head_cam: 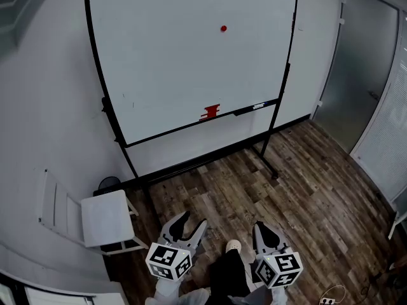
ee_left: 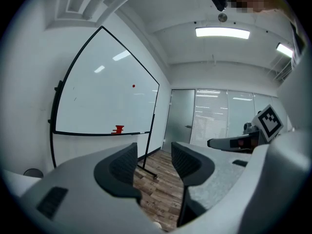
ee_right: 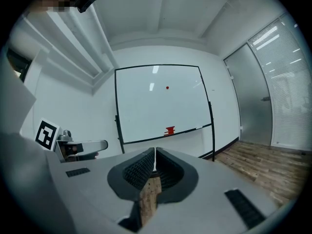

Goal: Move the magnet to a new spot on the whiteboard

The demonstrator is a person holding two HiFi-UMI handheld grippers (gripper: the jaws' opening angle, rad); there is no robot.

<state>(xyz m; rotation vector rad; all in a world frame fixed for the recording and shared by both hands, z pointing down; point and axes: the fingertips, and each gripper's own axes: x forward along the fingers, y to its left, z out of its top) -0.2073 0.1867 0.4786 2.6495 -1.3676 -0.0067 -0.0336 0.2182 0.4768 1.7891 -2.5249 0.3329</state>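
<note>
A small round red magnet (head_cam: 223, 28) sticks high on the whiteboard (head_cam: 165, 62), right of its middle. It also shows as a red dot in the left gripper view, magnet (ee_left: 133, 86), and in the right gripper view, magnet (ee_right: 167, 87). Both grippers hang low near the person's feet, far from the board. My left gripper (head_cam: 193, 221) is open, with a clear gap and only floor between its jaws (ee_left: 153, 152). My right gripper (head_cam: 264, 229) is shut, its ribbed pads meeting at the tips with nothing between them (ee_right: 155, 152).
A red object (head_cam: 210, 112) and a marker (head_cam: 257, 106) lie on the board's tray. The board's stand foot (head_cam: 271, 169) juts onto the wood floor. A white chair (head_cam: 105, 218) stands at the left by a dark bin (head_cam: 109, 183). A glass door (head_cam: 362, 68) is at the right.
</note>
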